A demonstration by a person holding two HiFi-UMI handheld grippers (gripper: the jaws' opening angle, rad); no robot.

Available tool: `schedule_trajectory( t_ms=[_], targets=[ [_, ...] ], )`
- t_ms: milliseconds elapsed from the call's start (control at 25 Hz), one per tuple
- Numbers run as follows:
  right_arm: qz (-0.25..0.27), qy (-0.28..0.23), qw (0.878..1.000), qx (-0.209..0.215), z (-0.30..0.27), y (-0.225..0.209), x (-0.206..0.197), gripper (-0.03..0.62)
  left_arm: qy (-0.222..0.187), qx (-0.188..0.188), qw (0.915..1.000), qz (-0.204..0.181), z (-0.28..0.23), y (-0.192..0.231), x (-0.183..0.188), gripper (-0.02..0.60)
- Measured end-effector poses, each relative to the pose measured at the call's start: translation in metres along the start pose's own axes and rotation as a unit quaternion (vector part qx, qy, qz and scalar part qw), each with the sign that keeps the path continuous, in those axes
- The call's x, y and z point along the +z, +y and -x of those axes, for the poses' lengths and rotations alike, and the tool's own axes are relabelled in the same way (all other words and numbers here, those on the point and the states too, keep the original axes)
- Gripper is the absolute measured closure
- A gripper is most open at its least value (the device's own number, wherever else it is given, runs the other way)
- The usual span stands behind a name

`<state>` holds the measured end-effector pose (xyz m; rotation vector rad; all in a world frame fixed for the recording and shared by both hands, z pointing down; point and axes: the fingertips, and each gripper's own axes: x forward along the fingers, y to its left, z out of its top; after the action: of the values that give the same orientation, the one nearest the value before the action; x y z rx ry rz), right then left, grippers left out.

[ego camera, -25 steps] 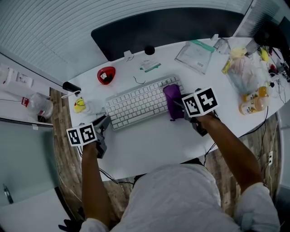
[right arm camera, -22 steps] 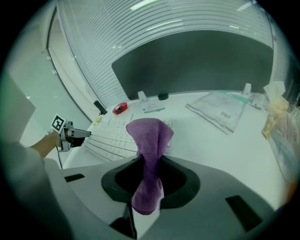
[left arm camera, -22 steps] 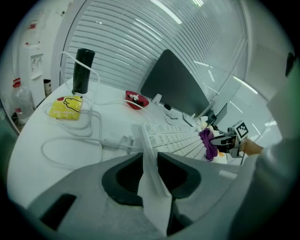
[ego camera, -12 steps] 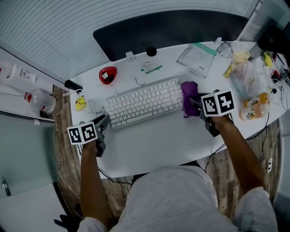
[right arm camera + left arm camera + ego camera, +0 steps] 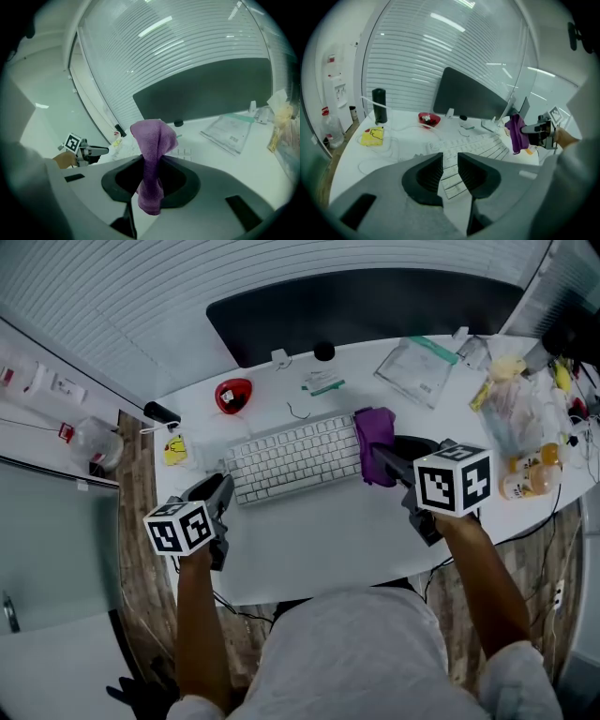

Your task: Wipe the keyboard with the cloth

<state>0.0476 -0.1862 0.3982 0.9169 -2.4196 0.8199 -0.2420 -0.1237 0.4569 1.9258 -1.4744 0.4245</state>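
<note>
The white keyboard [image 5: 292,457] lies slanted across the middle of the white desk [image 5: 319,540]; its near keys also show between the left jaws [image 5: 454,174]. My right gripper [image 5: 381,459] is shut on the purple cloth [image 5: 375,442], which hangs lifted over the keyboard's right end. In the right gripper view the cloth [image 5: 152,161] is pinched between the jaws and stands bunched above them. My left gripper [image 5: 221,491] hovers off the keyboard's left end, open, with nothing between its jaws. From the left gripper view the cloth [image 5: 516,132] dangles at the far right.
A red mouse [image 5: 233,394], a yellow sticky pad [image 5: 174,450] with a thin cable, a black cylinder [image 5: 161,412] and a clear zip bag [image 5: 419,370] lie on the desk. Bottles and bags [image 5: 525,427] crowd the right end. A dark screen [image 5: 366,306] stands behind.
My right gripper has carried the cloth off the keyboard's right end, out to the right, then up over that end. The left gripper has risen a little.
</note>
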Motion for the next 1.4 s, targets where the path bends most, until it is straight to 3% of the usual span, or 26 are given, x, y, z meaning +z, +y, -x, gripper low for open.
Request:
schedule_trajectory(
  t_ms=[200, 360, 640, 800, 960, 1200, 1400],
  targets=[
    [-0.012, -0.066, 0.997, 0.047, 0.0, 0.032, 0.018, 0.509, -0.108, -0.036, 0.9925, -0.046, 0.021, -0.049, 0.042, 0.472],
    [-0.013, -0.12, 0.988, 0.097, 0.003, 0.06, 0.033, 0.51, -0.197, -0.079, 0.974, -0.081, 0.043, -0.093, 0.071, 0.491],
    [0.043, -0.208, 0.961, 0.174, 0.024, 0.114, 0.055, 0.508, -0.289, -0.115, 0.9424, -0.123, 0.077, -0.147, 0.1, 0.533],
    [0.085, -0.247, 0.945, 0.198, 0.038, 0.138, 0.063, 0.51, -0.326, -0.118, 0.9283, -0.133, 0.094, -0.16, 0.109, 0.548],
    [0.11, -0.273, 0.931, 0.214, 0.049, 0.156, 0.065, 0.51, -0.348, -0.115, 0.9197, -0.142, 0.104, -0.169, 0.111, 0.557],
    [0.135, -0.297, 0.919, 0.223, 0.056, 0.171, 0.06, 0.51, -0.381, -0.108, 0.9035, -0.165, 0.119, -0.179, 0.112, 0.565],
    [0.144, -0.31, 0.911, 0.23, 0.058, 0.179, 0.059, 0.51, -0.393, -0.103, 0.8968, -0.174, 0.128, -0.181, 0.112, 0.566]
  ],
)
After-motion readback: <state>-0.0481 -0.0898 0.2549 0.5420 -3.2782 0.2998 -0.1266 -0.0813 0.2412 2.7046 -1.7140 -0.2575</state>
